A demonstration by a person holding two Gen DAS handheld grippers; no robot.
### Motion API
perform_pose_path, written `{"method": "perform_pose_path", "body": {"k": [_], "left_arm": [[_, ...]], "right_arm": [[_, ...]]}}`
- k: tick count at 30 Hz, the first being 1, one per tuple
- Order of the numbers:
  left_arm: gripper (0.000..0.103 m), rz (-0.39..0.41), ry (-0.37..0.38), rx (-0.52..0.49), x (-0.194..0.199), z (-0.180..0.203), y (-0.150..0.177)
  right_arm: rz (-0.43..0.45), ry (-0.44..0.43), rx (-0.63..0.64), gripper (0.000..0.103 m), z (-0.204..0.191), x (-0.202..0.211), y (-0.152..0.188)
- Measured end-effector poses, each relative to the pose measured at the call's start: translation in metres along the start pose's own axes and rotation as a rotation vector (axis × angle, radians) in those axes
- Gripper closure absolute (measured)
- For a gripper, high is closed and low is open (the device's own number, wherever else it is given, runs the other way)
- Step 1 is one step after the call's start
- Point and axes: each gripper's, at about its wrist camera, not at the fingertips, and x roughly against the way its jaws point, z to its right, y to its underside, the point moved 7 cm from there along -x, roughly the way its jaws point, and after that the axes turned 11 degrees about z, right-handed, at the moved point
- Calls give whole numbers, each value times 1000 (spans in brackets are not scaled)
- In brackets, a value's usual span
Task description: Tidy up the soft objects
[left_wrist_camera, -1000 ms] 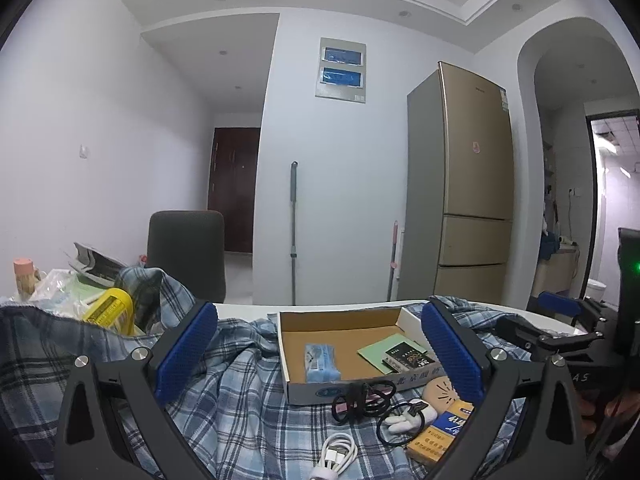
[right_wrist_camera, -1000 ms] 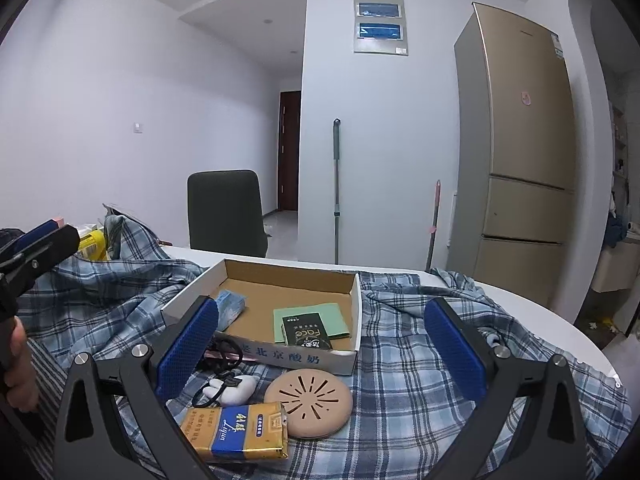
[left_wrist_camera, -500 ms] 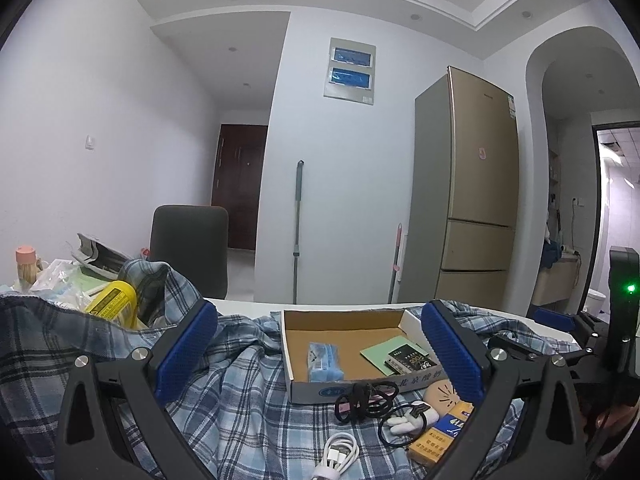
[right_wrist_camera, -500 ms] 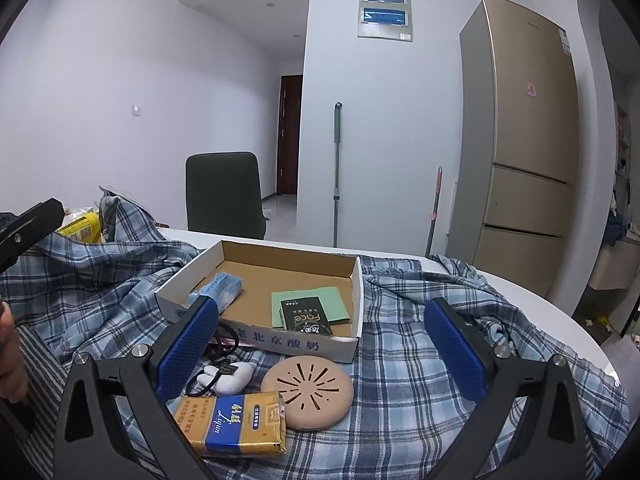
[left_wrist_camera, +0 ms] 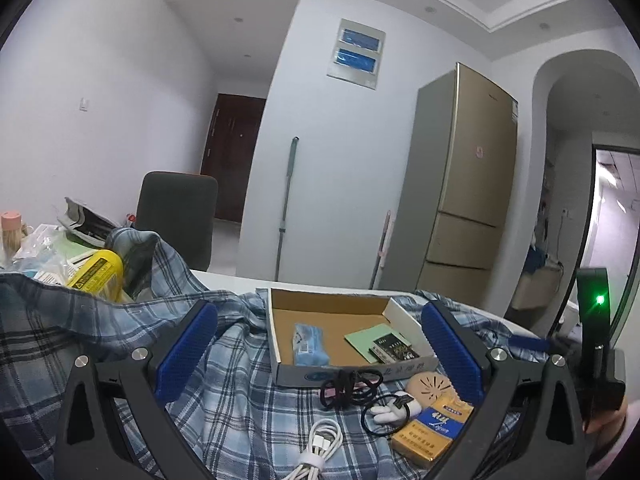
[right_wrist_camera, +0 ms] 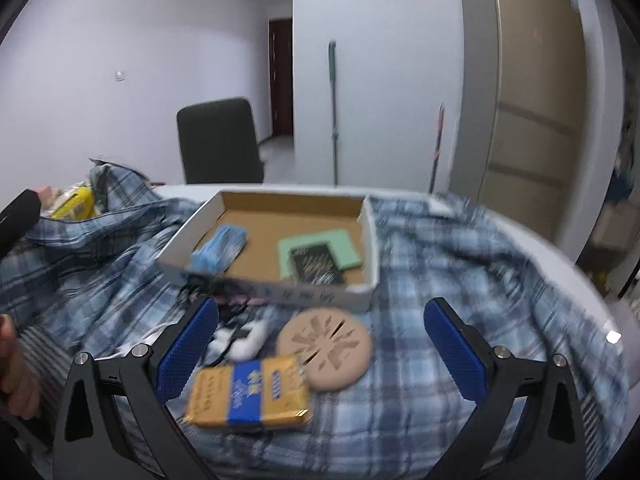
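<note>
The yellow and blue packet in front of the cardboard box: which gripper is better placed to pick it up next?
Probably the right gripper: its open jaws frame the yellow and blue packet closely. From the left gripper, also open, the packet lies off near the right finger, behind a black cable.

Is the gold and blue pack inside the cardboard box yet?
No, in the right wrist view the pack lies on the plaid cloth in front of the box, beside the round tan disc.
</note>
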Motion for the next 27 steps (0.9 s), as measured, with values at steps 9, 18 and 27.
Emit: {"method": "perform_pose_path", "body": {"k": [9,18,27], "left_arm": [[0,7,-21,6,2,-3,-1],[0,4,-29,10,1,-3,-2],[0,22,-26,-17,4,2,-2]], "right_arm": [[-245,-104,-131,6,-11,-18,46],[-310,-172,-124,27,-30,-29,64],[-222,-177,-133,86,-27,-12,44]]}}
